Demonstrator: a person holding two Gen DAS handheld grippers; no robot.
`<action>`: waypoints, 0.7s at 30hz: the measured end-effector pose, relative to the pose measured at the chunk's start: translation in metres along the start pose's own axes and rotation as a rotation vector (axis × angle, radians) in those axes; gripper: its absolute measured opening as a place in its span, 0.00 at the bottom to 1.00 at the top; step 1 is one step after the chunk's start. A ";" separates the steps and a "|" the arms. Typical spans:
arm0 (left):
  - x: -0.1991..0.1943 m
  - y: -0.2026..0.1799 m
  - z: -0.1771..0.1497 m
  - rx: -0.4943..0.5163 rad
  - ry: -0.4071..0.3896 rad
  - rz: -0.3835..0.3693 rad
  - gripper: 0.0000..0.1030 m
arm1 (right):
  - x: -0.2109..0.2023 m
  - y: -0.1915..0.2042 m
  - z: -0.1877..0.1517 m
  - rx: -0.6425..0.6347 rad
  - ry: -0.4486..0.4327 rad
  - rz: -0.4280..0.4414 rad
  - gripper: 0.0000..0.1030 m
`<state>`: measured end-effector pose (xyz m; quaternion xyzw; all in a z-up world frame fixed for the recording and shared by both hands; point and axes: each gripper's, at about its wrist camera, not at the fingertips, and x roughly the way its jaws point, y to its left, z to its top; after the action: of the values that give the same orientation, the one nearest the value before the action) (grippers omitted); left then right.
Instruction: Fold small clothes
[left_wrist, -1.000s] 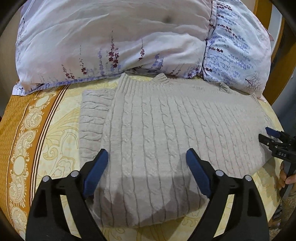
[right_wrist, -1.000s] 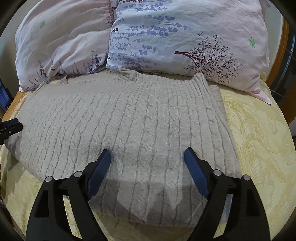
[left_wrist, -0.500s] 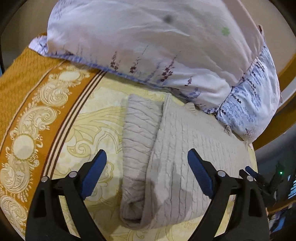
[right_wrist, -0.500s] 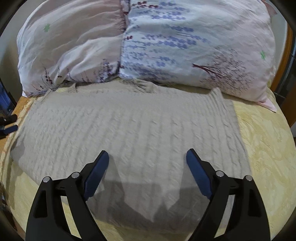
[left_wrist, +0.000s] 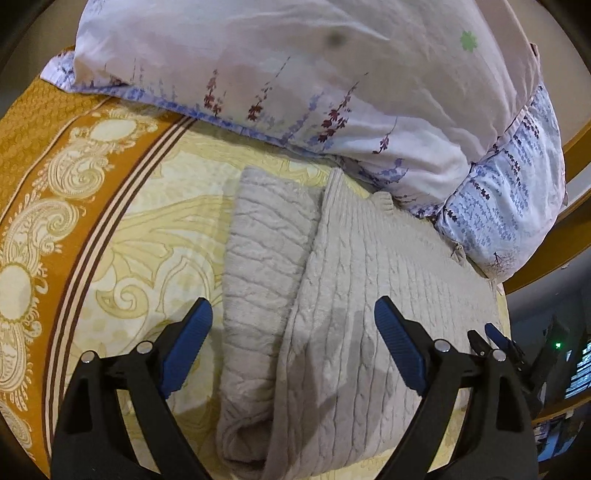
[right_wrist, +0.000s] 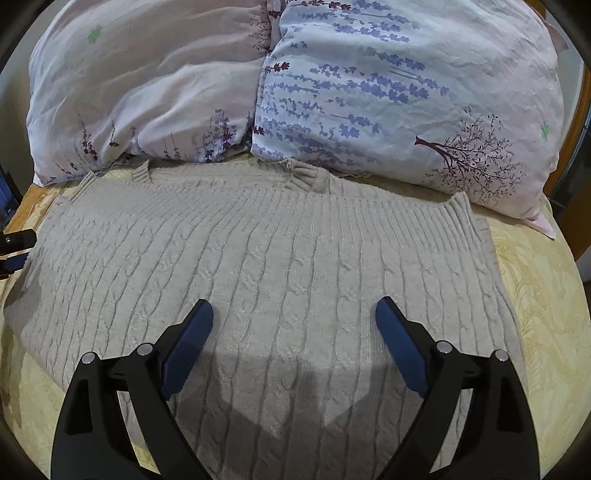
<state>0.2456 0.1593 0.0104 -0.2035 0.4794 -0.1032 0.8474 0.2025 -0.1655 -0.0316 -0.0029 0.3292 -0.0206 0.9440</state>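
Note:
A beige cable-knit sweater (right_wrist: 280, 273) lies flat on the bed, its ribbed edge toward the pillows. In the left wrist view the sweater (left_wrist: 369, 295) shows its left side, with a sleeve (left_wrist: 266, 258) folded alongside the body. My left gripper (left_wrist: 293, 349) is open and empty, hovering over the sweater's left edge and sleeve. My right gripper (right_wrist: 294, 349) is open and empty above the sweater's near middle. The right gripper's tips (left_wrist: 495, 338) also show in the left wrist view, and the left gripper's tip (right_wrist: 16, 242) in the right wrist view.
Two floral pillows (right_wrist: 388, 96) (right_wrist: 147, 92) lie against the sweater's far edge. The bed has a yellow patterned cover (left_wrist: 155, 240) with an orange border (left_wrist: 33, 155). A wooden bed frame (left_wrist: 576, 147) runs along the right.
My left gripper has swung left, from over the sweater's body to over its left edge and folded sleeve. My right gripper has shifted slightly and stays open over the sweater.

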 end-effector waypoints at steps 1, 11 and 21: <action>0.001 -0.001 0.000 0.000 -0.001 -0.002 0.86 | 0.000 0.000 0.000 0.001 0.002 0.001 0.89; 0.009 -0.002 0.002 -0.086 -0.008 -0.068 0.59 | 0.000 0.002 0.000 0.008 -0.009 -0.013 0.91; 0.013 -0.015 0.000 -0.158 0.015 -0.127 0.24 | -0.003 -0.001 0.000 0.020 -0.004 0.011 0.91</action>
<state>0.2529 0.1413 0.0069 -0.2989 0.4784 -0.1201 0.8169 0.2000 -0.1663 -0.0295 0.0083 0.3269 -0.0188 0.9448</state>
